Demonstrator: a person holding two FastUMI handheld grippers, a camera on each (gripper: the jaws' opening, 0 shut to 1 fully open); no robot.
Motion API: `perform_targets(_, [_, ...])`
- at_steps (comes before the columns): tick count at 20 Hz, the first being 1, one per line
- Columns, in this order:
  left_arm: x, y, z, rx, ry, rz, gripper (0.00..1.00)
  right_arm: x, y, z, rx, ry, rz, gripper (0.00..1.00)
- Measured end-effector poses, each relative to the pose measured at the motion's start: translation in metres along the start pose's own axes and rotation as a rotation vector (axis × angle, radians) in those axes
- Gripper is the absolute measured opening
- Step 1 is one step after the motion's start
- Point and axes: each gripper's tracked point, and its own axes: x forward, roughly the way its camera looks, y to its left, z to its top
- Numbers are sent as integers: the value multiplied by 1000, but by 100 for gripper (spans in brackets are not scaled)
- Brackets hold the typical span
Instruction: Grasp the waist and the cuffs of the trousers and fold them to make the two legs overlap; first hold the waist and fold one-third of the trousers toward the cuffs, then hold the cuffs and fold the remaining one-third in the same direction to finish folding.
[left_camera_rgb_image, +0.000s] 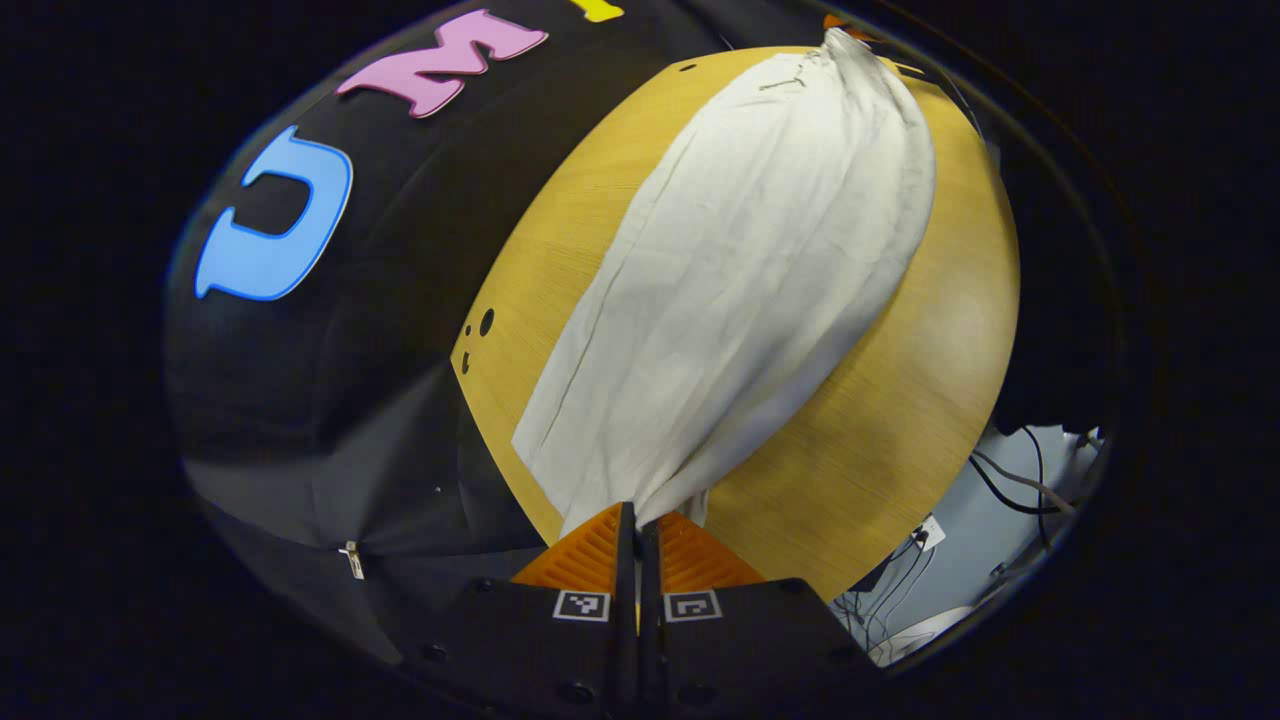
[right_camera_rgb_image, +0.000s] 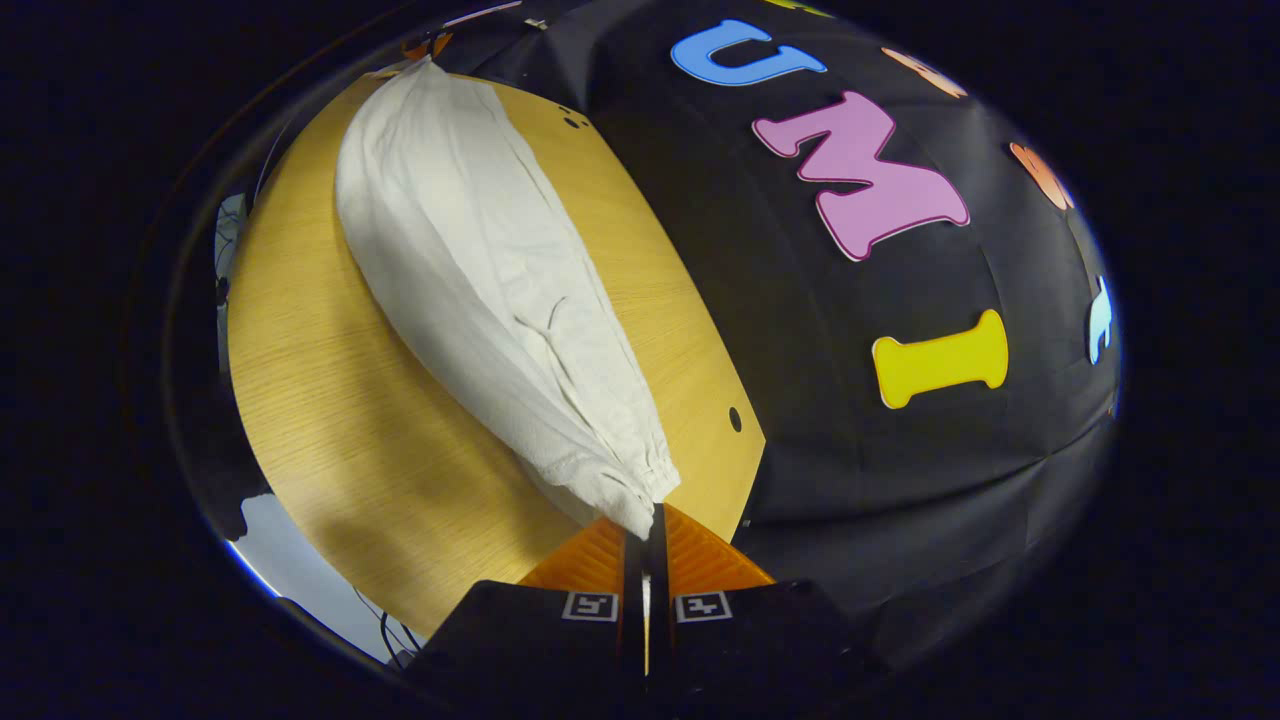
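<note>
Trousers (left_camera_rgb_image: 740, 290) pinched: left gripper (left_camera_rgb_image: 637, 520), right gripper (right_camera_rgb_image: 655, 520) closed.

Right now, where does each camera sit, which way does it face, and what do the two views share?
Left gripper view: rides the left gripper, looking along the trousers from one end; its own fingers pinch the cloth.
Right gripper view: rides the right gripper, looking back from the opposite, gathered end; its fingers pinch that end.
Shared: the same white trousers stretched over the wooden table.

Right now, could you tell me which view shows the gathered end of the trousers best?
The right gripper view: the gathered end sits close, pinched in the right gripper. In the left gripper view that end is far off and small.
</note>
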Motion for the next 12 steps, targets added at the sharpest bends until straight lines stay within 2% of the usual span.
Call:
perform_targets(6, [34,57,26,1,30,20,6,42,-32,22,10,-27,-10,6])
perform_targets(12, [87,73,37,191,73,-35,6,93,-27,23,-47,-17,72,6])
